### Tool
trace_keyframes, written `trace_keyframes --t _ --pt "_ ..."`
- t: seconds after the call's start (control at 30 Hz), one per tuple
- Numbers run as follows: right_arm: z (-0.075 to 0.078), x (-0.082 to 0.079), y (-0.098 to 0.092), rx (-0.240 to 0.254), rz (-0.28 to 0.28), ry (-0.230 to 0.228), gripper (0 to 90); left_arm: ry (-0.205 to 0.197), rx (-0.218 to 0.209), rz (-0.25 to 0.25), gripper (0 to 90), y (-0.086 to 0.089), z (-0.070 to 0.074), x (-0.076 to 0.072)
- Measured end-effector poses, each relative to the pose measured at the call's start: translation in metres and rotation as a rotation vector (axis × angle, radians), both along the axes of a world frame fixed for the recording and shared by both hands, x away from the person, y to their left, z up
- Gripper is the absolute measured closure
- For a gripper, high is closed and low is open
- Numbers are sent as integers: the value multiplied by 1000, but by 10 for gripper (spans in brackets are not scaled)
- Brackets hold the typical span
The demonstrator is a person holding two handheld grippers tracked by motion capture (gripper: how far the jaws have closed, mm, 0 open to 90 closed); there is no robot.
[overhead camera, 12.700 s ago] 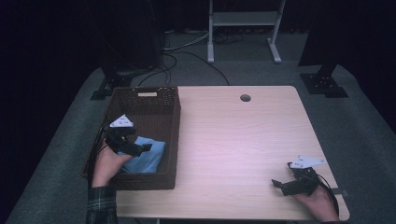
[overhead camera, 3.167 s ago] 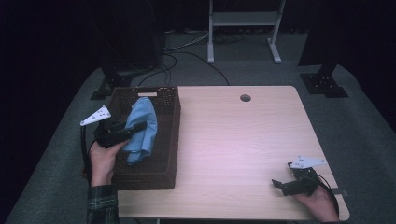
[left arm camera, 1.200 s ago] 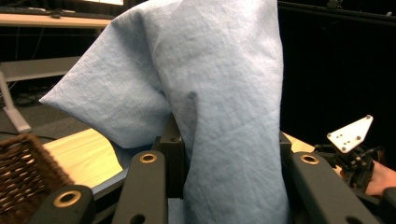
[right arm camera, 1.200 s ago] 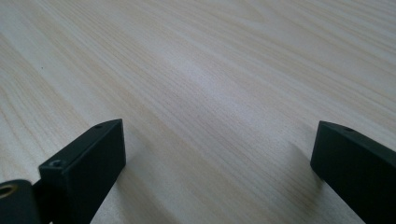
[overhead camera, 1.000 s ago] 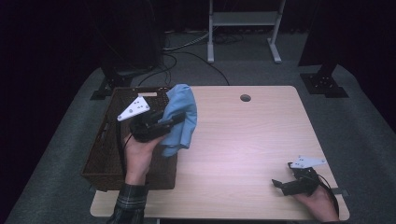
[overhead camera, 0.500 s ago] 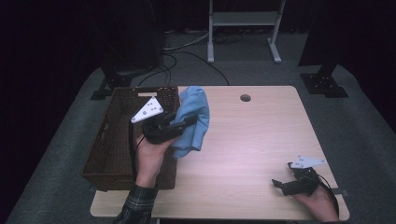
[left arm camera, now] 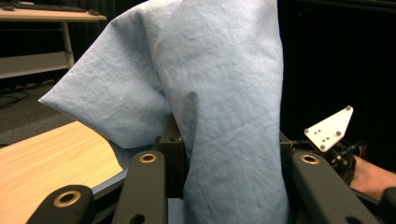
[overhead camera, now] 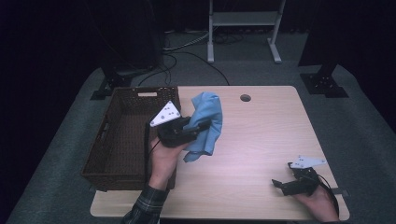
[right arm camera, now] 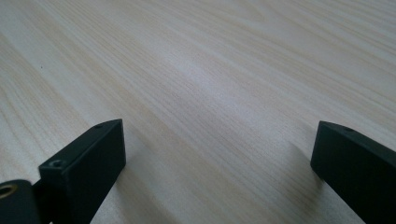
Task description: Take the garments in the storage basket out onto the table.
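A light blue cloth (overhead camera: pixel 206 121) hangs in the air over the table's left part, just right of the basket, and my left gripper (overhead camera: pixel 198 128) is shut on it. In the left gripper view the cloth (left arm camera: pixel 219 107) drapes between and over the black jaws and hides the pads. My right gripper (overhead camera: pixel 280 183) rests on the table near the front right corner. Its jaws stand wide apart in the right gripper view, with only bare wood between the fingertips (right arm camera: pixel 95 163).
A dark brown wicker basket (overhead camera: pixel 116 158) stands on the table's left side. The wooden table (overhead camera: pixel 261 140) has a round cable hole (overhead camera: pixel 245 98) near its back edge. Stands and cables lie on the dark floor behind.
My left gripper has carried the blue cloth rightward and a little down, from over the basket's right wall to over the table. The right gripper has stayed in place.
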State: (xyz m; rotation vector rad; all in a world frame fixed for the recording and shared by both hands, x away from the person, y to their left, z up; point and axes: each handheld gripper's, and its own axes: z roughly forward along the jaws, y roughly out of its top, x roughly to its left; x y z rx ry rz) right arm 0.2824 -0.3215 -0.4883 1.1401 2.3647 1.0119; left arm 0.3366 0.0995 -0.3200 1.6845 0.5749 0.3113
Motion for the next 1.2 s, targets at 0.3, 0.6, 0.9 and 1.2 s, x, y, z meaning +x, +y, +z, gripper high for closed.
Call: trace_keyframes --t 0.3,0.6,0.9,1.2 --pt "0 0 0 -1 0 0 21 15 40 -8 621 -19 -13 1" --pt "0 0 0 0 1 0 21 33 104 12 621 -37 -29 4" --pt "0 0 0 -2 2 -1 21 76 168 32 620 -51 -51 10" --pt "0 0 0 -2 3 -1 21 129 225 54 620 -57 -75 17"
